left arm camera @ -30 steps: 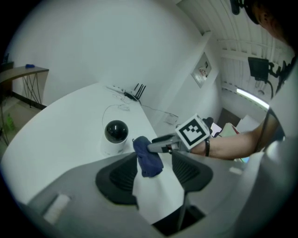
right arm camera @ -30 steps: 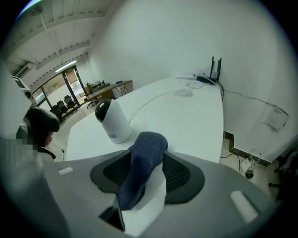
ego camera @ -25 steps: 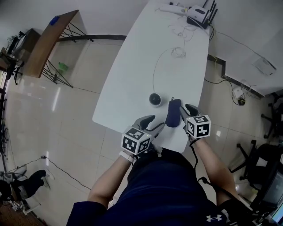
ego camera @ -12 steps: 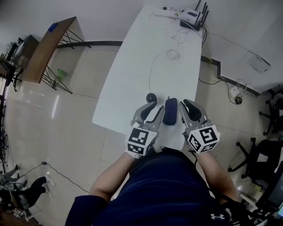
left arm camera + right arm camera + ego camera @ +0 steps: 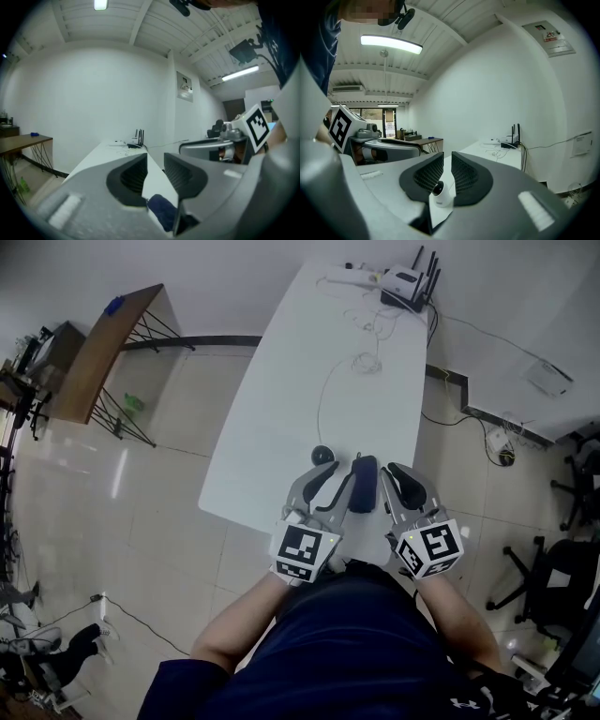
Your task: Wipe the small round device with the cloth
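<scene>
- Compared with a second ago, the left hand-held gripper point(image 5: 155, 160) has come forward beside the cloth point(image 5: 364, 484), and its jaws have narrowed to a slim gap with nothing pressed between them.
- The right hand-held gripper point(image 5: 447, 157) sits just right of the cloth as before. Its jaws are closing, still apart and gripping nothing.
- The cloth and the device point(image 5: 323, 456) lie where they did, side by side near the near edge of the surface point(image 5: 309, 381).
- From the head view, a left finger covers part of the device, and the grippers hide the near edge.
- The left gripper view shows only one end of the cloth, low in the gap.
- The right gripper view shows the device through the gap, beyond the pads.
- Bare surface runs ahead to the router point(image 5: 405, 282) and the cable point(image 5: 323, 395).
</scene>
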Demonstrator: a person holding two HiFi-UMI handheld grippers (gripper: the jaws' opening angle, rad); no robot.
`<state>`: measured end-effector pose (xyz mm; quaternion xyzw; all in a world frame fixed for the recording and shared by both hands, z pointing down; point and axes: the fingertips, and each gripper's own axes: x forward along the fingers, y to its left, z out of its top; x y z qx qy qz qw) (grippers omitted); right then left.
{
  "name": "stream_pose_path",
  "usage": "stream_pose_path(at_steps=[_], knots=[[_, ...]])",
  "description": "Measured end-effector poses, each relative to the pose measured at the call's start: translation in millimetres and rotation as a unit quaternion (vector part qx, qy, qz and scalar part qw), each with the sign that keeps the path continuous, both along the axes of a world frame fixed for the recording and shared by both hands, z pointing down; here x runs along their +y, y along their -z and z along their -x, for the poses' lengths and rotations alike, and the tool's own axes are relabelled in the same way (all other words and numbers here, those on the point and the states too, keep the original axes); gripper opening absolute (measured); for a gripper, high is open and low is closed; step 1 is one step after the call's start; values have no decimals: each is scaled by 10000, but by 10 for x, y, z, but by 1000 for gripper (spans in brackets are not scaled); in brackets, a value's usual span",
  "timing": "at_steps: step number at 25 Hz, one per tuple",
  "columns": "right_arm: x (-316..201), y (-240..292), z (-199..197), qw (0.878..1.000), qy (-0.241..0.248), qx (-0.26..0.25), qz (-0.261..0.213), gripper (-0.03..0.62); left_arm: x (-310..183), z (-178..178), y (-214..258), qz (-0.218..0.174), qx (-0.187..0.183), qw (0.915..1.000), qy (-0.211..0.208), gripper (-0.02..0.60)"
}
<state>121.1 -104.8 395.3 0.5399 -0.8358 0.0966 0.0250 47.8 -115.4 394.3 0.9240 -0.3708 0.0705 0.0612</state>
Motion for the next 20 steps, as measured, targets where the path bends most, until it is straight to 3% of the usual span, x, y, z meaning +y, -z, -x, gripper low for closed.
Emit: stream_pose_path(at_steps=[20], knots=[[-55,41,-50,9999,-79,97,-56,51,-80,-13,39,-94,-23,9999,-46,109]])
